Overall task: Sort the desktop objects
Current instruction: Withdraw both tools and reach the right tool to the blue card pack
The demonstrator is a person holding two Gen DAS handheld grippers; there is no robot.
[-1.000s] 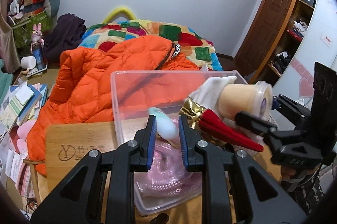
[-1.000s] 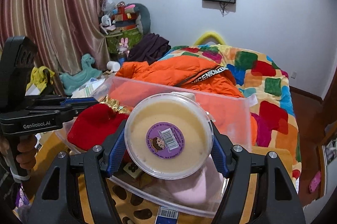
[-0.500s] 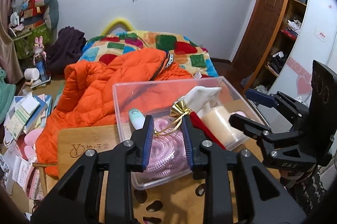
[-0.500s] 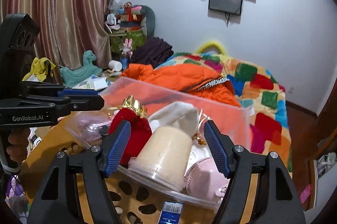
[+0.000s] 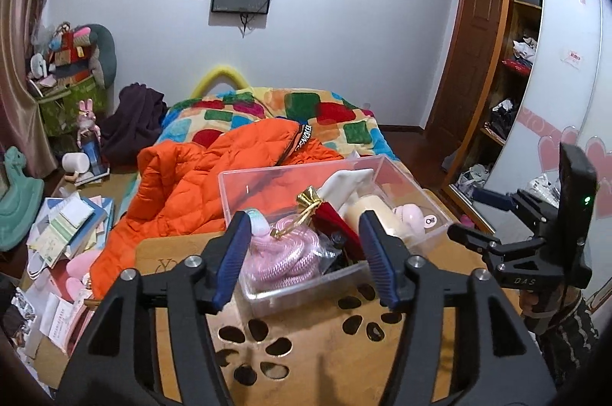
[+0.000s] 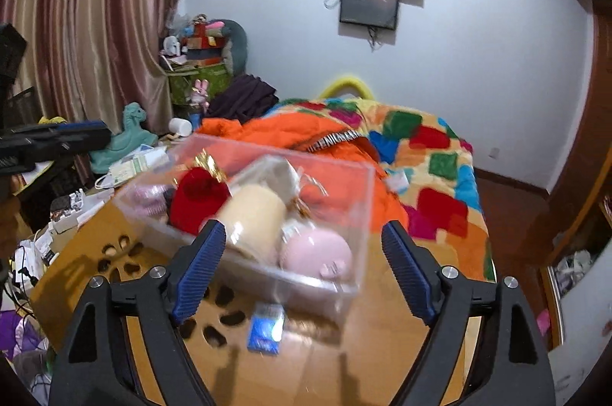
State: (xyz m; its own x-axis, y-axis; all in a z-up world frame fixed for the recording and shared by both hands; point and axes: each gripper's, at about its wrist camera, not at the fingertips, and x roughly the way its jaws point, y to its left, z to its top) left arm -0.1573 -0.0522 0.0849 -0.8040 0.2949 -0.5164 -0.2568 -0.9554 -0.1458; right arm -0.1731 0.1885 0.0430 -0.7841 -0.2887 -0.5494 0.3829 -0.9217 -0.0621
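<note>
A clear plastic box [image 5: 401, 169] stands on the wooden table [image 5: 306, 348]. It holds a pink coiled rope [image 5: 290, 253], a red pouch with a gold tie [image 5: 329, 215], a cream tub [image 5: 371, 211] lying on its side, a pink round item [image 5: 411, 215], a white cloth and a mint tube [image 5: 258, 220]. My left gripper [image 5: 304, 226] hangs back from the box, its jaws opening with nothing between the pads. My right gripper [image 6: 302, 234] also stands off the box [image 6: 355, 172], its jaws opening and empty; the cream tub [image 6: 252, 215] lies in the box beyond them.
A small blue pack [image 6: 266, 327] lies on the table [image 6: 382, 348] in front of the box. Behind the table, an orange jacket [image 5: 214, 176] covers a bed with a patchwork blanket. Books and toys litter the floor at left [image 5: 65, 226]. A wardrobe [image 5: 508, 81] stands at right.
The left gripper let go of the mint tube into the box, and the right let go of the cream tub. Both pulled back from the box and their jaws widened.
</note>
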